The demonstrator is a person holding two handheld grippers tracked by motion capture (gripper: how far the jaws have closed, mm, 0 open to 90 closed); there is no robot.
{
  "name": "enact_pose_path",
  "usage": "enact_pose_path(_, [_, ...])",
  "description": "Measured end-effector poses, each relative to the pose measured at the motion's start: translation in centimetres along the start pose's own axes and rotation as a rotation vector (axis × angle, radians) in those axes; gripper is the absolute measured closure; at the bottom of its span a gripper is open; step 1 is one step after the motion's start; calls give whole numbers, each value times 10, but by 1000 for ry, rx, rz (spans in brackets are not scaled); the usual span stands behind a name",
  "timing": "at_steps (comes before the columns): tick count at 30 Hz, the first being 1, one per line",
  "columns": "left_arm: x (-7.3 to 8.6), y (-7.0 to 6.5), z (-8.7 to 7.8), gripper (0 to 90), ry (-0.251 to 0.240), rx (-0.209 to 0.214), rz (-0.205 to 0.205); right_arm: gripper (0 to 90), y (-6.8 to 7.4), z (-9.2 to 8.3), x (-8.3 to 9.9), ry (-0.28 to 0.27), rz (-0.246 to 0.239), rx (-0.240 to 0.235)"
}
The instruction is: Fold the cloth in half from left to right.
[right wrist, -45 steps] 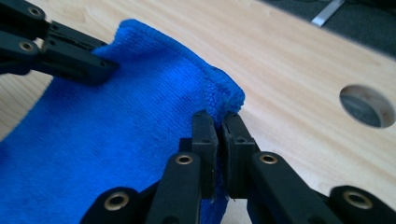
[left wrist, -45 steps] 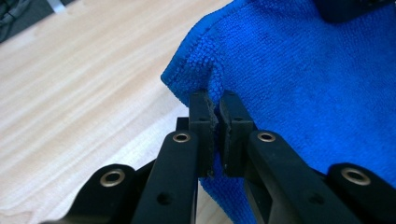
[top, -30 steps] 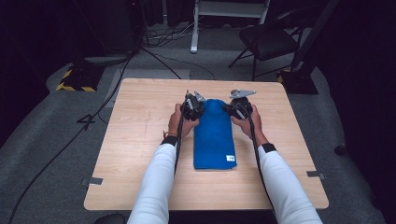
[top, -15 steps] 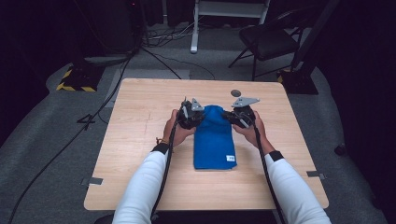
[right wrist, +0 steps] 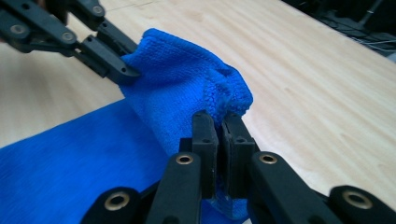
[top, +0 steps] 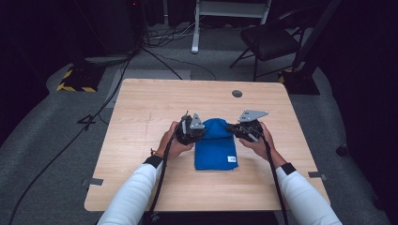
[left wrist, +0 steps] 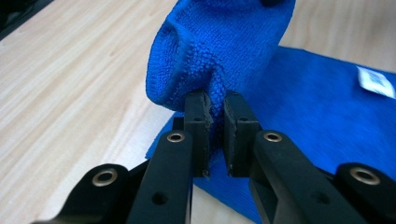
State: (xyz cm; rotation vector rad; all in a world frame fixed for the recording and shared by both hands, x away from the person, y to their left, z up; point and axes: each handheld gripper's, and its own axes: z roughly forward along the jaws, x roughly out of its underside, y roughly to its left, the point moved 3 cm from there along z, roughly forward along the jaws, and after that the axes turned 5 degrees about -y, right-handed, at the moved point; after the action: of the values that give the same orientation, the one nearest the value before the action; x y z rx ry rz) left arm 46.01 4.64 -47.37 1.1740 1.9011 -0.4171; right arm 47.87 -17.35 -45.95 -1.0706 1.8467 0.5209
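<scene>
Pinching blue cloth [left wrist: 224,56], left hand-held gripper [left wrist: 215,116] hides the edge.

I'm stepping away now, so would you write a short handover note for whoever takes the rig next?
Left hand-held gripper: shut on the far edge of the blue microfibre cloth.
Right hand-held gripper: shut on that same edge, other corner.
Cloth: mid wooden table, far edge lifted and curled toward the person, near part flat, white tag up.
Done: both corners gripped, fold begun.
Left: probably lay the edge down toward the near edge, then release.
</scene>
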Motion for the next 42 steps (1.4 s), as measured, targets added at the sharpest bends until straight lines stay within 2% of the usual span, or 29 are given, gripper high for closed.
enact_pose_path(2, [2,-6,-3,811,1,11,8,858,4,-3,2,6,-14,-8])
enact_pose_path(8, [6,-23,-8,806,5,50,52,857,16,-14,9,2,-13,-43])
enact_pose_path(17, [19,-37,-11,783,33,63,89,854,35,-26,23,29,-43,-85])
enact_pose_path(24, [27,-42,-16,756,37,78,83,851,42,-27,31,54,-58,-108])
enact_pose_path(29, [31,-43,-22,744,36,77,77,849,44,-28,34,51,-59,-119])
enact_pose_path(35, [34,-47,-28,741,28,84,46,827,50,-33,39,60,-56,-161])
enact_pose_path(42, [39,-54,-30,735,51,94,70,807,59,-38,46,74,-73,-187])
